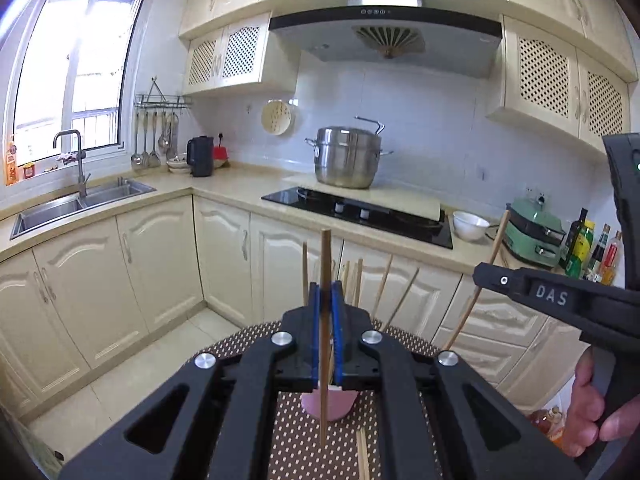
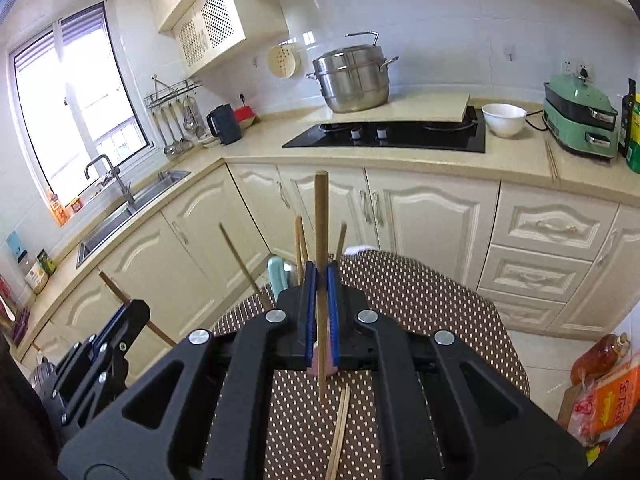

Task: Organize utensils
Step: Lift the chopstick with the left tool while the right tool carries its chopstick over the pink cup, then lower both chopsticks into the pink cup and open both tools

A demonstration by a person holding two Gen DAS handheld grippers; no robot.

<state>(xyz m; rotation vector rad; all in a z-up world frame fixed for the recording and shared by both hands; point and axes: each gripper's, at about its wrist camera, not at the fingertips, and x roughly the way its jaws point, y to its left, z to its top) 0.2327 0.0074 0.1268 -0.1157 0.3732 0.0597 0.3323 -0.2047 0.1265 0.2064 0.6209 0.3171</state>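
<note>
While each gripper is clamped on a single chopstick, what matters is the stick's axis: the left gripper (image 1: 326,300) holds its chopstick (image 1: 325,280) almost upright between the blue pads, crosswise to the fingers, and the right gripper (image 2: 321,280) grips its own chopstick (image 2: 321,232) the same way. Just beyond and below both fingertip pairs stand more chopsticks (image 1: 352,280), seemingly in a holder; the left looks slightly nearer. Loose chopsticks (image 2: 340,420) lie on the dotted table (image 2: 420,312) beneath.

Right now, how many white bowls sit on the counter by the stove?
1. The white bowl stands on the counter between the stove and the green cooker. Others may be hidden.
</note>
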